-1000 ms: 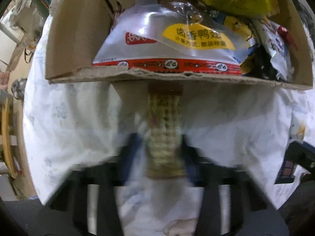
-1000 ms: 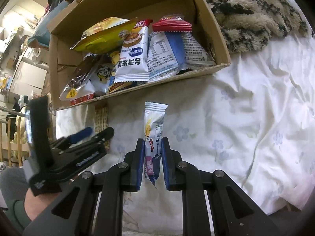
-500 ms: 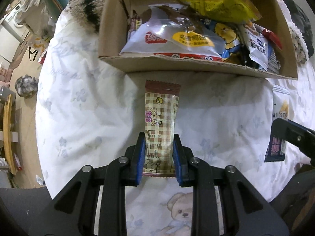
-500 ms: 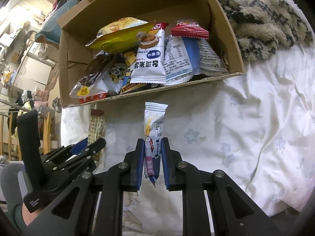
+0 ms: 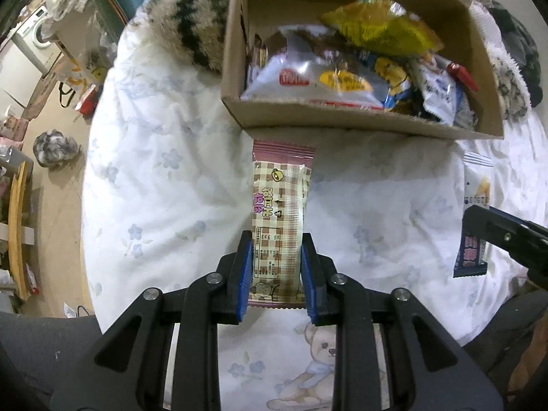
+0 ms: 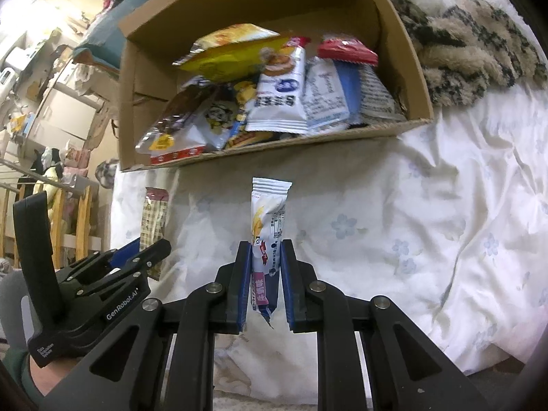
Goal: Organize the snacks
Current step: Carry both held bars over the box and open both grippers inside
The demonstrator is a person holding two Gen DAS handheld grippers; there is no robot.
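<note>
Left gripper is clamped on the lower part of a plaid snack bar; both blue pads press the wrapper's long edges. Right gripper is clamped on a white snack bar in the same manner.

Hidden or unclear: the bottom seal of the white snack bar sits between the fingers and is partly covered, and its small print is not legible. In the left wrist view that bar is cut across by the right gripper's black finger. In the right wrist view only the upper half of the plaid snack bar shows above the left gripper. Packets at the bottom of the cardboard box are buried under others.

Orientation: each bar's long axis runs along its gripper's fingers, with the crimped top seal pointing toward the box. Both bars are held above the floral bedsheet, short of the box's near wall and apart from it.

Surroundings: the box lies on the sheet, filled with a yellow bag, a silver pouch and other packets. A striped shaggy blanket lies behind the box.
</note>
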